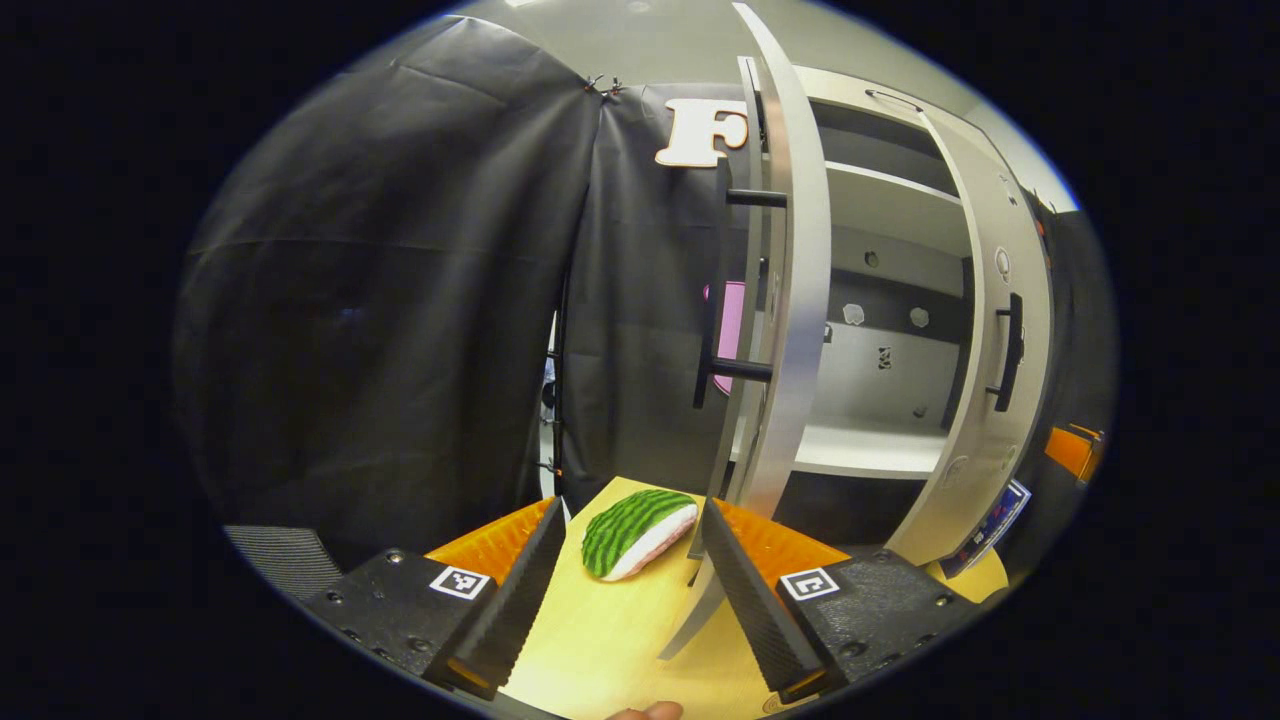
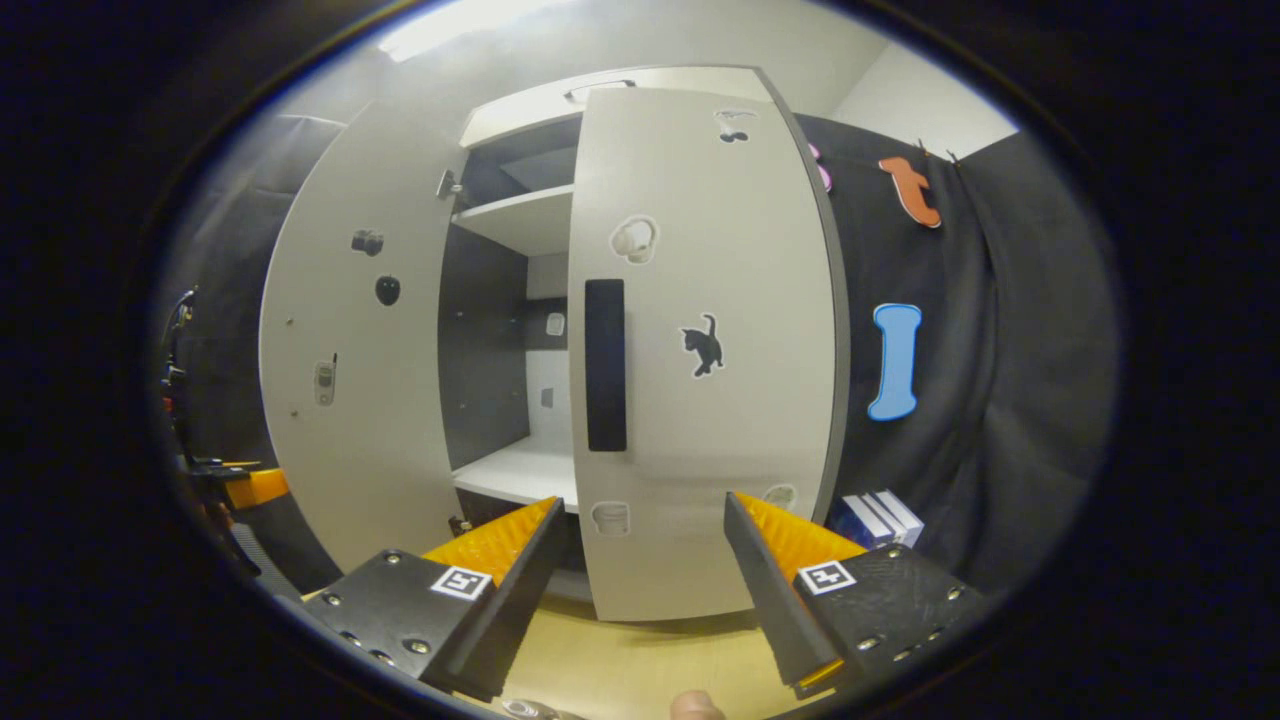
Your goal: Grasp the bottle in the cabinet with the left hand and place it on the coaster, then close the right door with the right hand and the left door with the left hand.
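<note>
Your left hand-held gripper (image 1: pixel 625 590) sits low over the pale wooden surface (image 1: pixel 610 640), its ridged orange-and-black fingers spread wide and holding nothing. Just beyond the fingertips lies a green-striped watermelon-slice cushion (image 1: pixel 638 533), possibly the coaster; no bottle stands on it, and you can't see the bottle anywhere from here, so whether the first step is done cannot be told.

Past the cushion, the pale grey left cabinet door (image 1: pixel 795 300) stands edge-on to you, swung well out, its black bar handle (image 1: pixel 745 285) facing the booth wall. Behind it the lower shelf (image 1: pixel 865 450) looks bare.

Your right hand-held gripper (image 2: pixel 640 590) is likewise released, fingers apart and empty, pointed at the front of the pale grey right cabinet door (image 2: pixel 705 350). That door is partly swung in but a gap remains at its inner edge, beside the black vertical handle (image 2: pixel 605 365).

By this showing, both doors are yet to be shut: right first, then left.
</note>
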Demonstrator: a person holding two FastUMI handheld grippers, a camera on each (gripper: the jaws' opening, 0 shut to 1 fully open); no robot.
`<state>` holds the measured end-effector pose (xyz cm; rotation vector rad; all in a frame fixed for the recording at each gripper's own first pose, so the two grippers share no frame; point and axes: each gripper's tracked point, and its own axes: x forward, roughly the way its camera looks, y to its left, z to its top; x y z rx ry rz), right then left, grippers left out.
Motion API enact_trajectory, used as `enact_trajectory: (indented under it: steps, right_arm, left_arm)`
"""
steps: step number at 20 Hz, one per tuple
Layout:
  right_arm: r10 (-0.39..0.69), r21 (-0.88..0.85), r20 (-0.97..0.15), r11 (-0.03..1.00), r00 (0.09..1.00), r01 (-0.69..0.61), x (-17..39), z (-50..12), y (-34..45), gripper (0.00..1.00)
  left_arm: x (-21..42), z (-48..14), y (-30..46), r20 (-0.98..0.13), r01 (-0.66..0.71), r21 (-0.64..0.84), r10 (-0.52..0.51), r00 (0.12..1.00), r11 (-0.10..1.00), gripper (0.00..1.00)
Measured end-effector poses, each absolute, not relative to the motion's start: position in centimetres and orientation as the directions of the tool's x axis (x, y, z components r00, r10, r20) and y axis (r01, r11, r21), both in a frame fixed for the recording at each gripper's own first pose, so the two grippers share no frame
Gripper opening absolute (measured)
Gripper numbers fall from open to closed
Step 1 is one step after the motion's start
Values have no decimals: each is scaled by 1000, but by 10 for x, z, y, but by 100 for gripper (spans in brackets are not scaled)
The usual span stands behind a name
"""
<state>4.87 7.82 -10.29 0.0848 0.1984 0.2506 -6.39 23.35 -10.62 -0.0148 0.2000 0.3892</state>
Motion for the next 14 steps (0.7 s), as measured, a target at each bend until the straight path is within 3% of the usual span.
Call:
enact_trajectory:
  steps: [6, 14]
  right_arm:
    - [283, 128, -191, 957, 940, -261, 52, -108, 83, 96]
    - [272, 129, -200, 960, 941, -250, 43, -111, 71, 96]
  left_arm:
    - [-63, -109, 229, -200, -369, -10, 360, 911, 929, 89]
    - [-53, -115, 187, -215, -271, -66, 252, 944, 960, 89]
